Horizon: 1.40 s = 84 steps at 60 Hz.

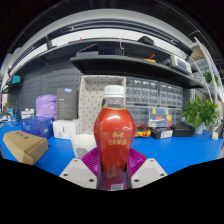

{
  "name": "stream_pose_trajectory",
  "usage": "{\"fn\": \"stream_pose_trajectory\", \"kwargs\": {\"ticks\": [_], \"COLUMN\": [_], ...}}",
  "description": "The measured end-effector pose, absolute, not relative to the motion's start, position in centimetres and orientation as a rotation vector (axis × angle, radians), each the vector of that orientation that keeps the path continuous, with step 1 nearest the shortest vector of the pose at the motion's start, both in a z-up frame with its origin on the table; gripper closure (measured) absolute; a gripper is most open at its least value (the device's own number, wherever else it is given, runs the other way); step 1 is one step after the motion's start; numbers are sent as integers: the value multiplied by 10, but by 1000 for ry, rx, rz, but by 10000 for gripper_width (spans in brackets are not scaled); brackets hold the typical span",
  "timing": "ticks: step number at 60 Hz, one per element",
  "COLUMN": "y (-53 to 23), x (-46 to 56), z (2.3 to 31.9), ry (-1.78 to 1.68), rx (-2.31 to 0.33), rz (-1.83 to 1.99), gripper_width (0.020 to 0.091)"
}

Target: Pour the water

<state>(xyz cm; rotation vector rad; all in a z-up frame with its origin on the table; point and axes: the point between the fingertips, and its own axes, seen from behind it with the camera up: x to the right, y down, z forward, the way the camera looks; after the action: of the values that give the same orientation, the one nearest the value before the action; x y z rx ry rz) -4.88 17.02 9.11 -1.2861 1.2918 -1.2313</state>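
grip: your gripper (113,172) fingers are clamped on the red drink bottle (114,140)
room: blue table (175,152) open rightward
left: cardboard box (25,146) nearby

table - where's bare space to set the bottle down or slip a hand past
Bare blue table lies beyond the gripper, between the red bottle it clamps and the green plant. A narrower strip runs between the cardboard box and the bottle. Crowded behind: white boxes, purple bag.

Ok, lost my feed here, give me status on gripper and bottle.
Gripper shut on red bottle, white cap on. Bottle upright, above blue table. No cup in sight. Cardboard box off to one side, not in the way.
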Motion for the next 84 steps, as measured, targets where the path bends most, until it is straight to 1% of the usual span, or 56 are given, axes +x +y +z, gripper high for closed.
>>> {"fn": "stream_pose_trajectory", "kwargs": {"ticks": [2,14,20,26,31,37,45,49,57,64,72,80,84], "y": [169,174,166,147,127,114,106,103,110,119,130,141,144], "x": [-49,-47,-44,-33,-17,7,33,47,60,71,80,89,90], "z": [91,91,93,103,109,114,131,141,151,162,168,169,168], "ry": [1292,1277,1253,1191,1081,865,538,371,73,-229,-611,-824,-849], "rx": [-1278,-1319,-1386,-1525,-1713,-1945,-2191,-2285,-2452,-2521,-2583,-2573,-2568], "rz": [-1232,-1239,-1270,-1384,-1542,-1727,-1977,-2057,-2184,-2295,-2407,-2466,-2478], "gripper_width": [791,796,795,797,797,798,797,798,799,798,798,799,797]}}
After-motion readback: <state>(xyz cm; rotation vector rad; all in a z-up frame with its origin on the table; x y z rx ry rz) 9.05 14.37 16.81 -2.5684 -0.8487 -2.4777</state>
